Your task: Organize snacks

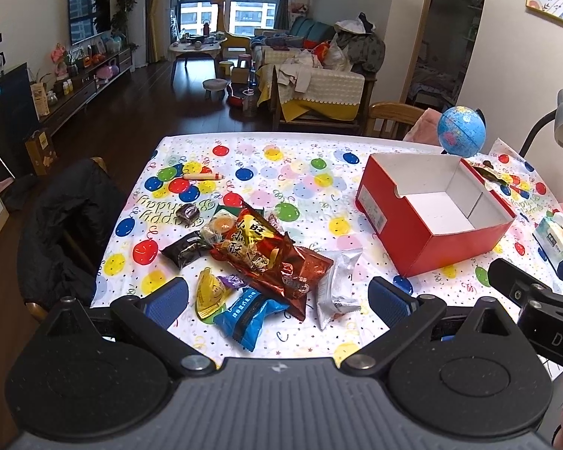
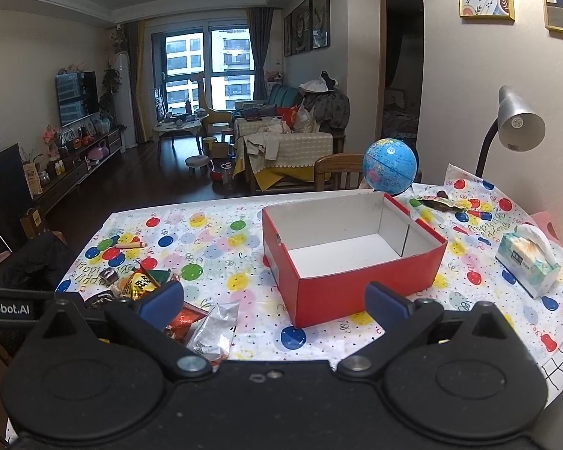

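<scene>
A pile of snack packets lies on the balloon tablecloth (image 1: pixel 281 172): a large red-orange bag (image 1: pixel 266 258), a blue packet (image 1: pixel 247 313), a yellow packet (image 1: pixel 208 294), a silver packet (image 1: pixel 337 285), and dark brown packets (image 1: pixel 185 249). An empty red box (image 1: pixel 431 213) with a white inside stands to their right; it also shows in the right wrist view (image 2: pixel 353 251). My left gripper (image 1: pixel 277 300) is open and empty, just short of the pile. My right gripper (image 2: pixel 274 300) is open and empty in front of the box, with the silver packet (image 2: pixel 214 328) at its left finger.
A globe (image 2: pixel 390 167) and a desk lamp (image 2: pixel 514 123) stand behind the box. A tissue pack (image 2: pixel 529 262) lies at the right, a small dark packet (image 2: pixel 437 202) behind the box. A crayon-like stick (image 1: pixel 202 176) lies far left. A chair with a black jacket (image 1: pixel 71 225) stands at the table's left.
</scene>
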Demonstrator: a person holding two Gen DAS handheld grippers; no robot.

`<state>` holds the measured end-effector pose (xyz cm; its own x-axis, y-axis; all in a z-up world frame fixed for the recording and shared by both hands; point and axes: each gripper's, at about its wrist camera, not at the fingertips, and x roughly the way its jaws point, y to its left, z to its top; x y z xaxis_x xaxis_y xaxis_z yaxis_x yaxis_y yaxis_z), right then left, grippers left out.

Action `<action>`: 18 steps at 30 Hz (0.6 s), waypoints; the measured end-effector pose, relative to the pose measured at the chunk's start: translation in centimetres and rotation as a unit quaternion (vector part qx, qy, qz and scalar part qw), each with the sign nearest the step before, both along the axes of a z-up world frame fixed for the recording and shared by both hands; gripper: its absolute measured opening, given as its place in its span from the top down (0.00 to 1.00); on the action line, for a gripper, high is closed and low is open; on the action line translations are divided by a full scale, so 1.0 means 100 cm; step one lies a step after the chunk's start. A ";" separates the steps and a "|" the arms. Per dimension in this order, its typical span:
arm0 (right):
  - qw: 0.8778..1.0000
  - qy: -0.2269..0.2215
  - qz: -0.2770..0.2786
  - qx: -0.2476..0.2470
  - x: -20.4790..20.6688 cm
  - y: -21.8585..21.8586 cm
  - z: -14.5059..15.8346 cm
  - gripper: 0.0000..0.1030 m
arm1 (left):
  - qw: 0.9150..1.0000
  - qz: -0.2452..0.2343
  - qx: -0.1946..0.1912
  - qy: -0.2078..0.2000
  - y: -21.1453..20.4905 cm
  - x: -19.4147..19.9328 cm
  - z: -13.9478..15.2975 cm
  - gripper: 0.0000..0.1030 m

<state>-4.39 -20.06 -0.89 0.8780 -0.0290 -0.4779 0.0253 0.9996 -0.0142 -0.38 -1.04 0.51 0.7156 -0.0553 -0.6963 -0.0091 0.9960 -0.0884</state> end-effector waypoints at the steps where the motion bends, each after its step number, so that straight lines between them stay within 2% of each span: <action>1: 1.000 -0.001 -0.001 0.000 0.000 -0.001 0.001 0.00 | 1.000 -0.001 0.000 -0.001 0.000 0.000 0.000 0.00; 18: 1.000 0.003 0.008 0.000 0.002 0.003 0.001 0.00 | 1.000 0.007 -0.005 0.009 0.008 0.003 -0.005 0.00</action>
